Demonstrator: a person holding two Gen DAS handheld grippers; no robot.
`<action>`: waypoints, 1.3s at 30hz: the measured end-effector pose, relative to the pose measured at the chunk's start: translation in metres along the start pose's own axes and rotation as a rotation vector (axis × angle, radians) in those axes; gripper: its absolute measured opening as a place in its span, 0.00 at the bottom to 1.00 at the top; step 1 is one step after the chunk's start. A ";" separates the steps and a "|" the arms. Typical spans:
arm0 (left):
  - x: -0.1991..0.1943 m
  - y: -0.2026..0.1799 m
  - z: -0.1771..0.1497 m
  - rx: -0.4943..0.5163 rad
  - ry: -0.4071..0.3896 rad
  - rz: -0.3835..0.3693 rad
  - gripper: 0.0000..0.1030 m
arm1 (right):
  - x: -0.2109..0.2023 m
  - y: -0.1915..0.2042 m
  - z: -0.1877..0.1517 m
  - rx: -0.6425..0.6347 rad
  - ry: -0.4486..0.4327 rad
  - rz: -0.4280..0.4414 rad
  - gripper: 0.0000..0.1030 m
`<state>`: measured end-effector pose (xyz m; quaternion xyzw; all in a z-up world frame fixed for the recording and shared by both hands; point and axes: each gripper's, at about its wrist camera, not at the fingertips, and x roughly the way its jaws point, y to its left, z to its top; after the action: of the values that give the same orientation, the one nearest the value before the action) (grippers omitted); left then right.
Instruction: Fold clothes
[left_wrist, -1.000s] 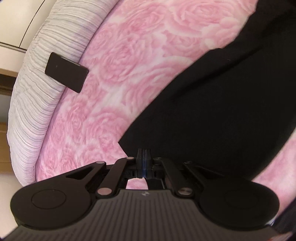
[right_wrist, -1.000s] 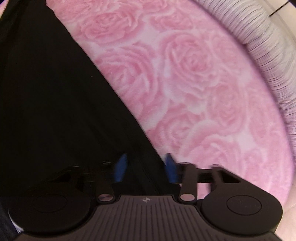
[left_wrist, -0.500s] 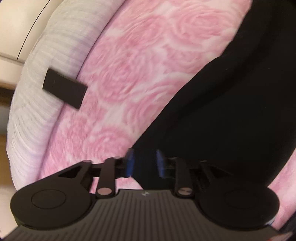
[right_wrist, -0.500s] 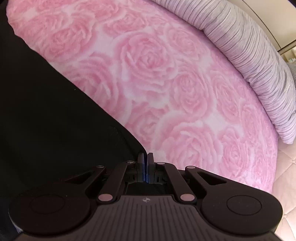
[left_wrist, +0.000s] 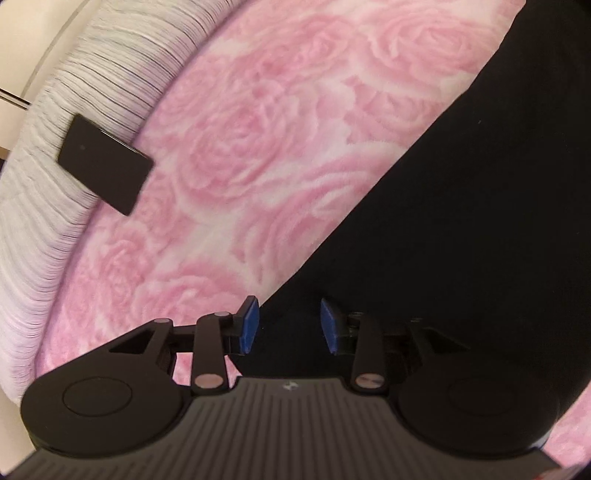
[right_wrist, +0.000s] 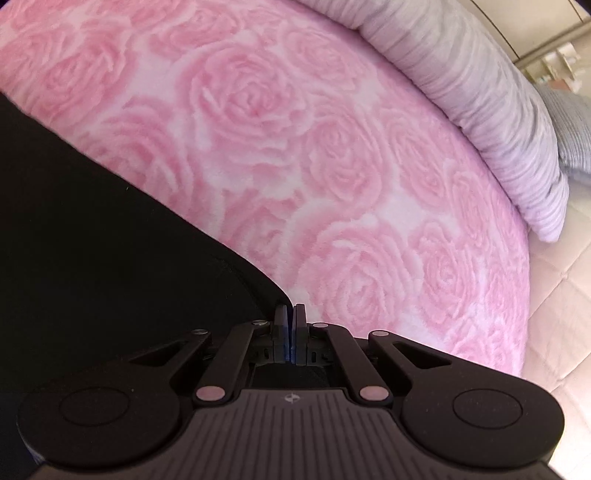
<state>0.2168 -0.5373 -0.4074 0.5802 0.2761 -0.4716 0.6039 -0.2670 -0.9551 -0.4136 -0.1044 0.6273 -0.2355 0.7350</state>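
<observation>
A: Left wrist view. Left tongs (left_wrist: 288, 325) stand partly open, blue pads (left_wrist: 248, 325) apart, nothing pinched. The edge of the black garment (left_wrist: 461, 240) lies below and between them; pads not pressing it.

B: Right wrist view. Right tongs (right_wrist: 290, 328) are fully closed, the pads meeting right at a corner of the black garment (right_wrist: 92, 240). Whether cloth is caught between them, I cannot tell; the corner ends just at the tips.

A: Garment position: spread flat on the pink rose blanket (left_wrist: 258, 166), filling the right side of the left view, its edge running diagonally from top right down to the tongs.

B: In the right view it fills the left side, edge sloping down to the tips. Rose blanket (right_wrist: 314, 166) bare beyond it.

A: Other items: striped pale pillow (left_wrist: 74, 110) along the blanket's far left edge, a flat black rectangular object (left_wrist: 105, 164) resting half on the pillow, half over the blanket.

B: Striped pillow (right_wrist: 480, 92) at upper right here; pale quilted surface (right_wrist: 561, 295) beside the blanket at right.
</observation>
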 end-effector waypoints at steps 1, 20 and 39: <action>0.002 0.002 0.001 -0.006 0.000 0.001 0.25 | 0.000 0.001 0.001 -0.003 0.002 -0.004 0.00; -0.077 -0.045 -0.105 -0.077 -0.018 0.197 0.45 | -0.101 0.096 -0.009 0.088 -0.165 0.051 0.33; -0.066 -0.136 -0.151 0.372 -0.108 0.323 0.08 | -0.162 0.323 -0.039 -0.487 -0.276 0.070 0.37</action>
<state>0.1011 -0.3599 -0.4353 0.6919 0.0558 -0.4420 0.5682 -0.2522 -0.5920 -0.4248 -0.2873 0.5625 -0.0358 0.7744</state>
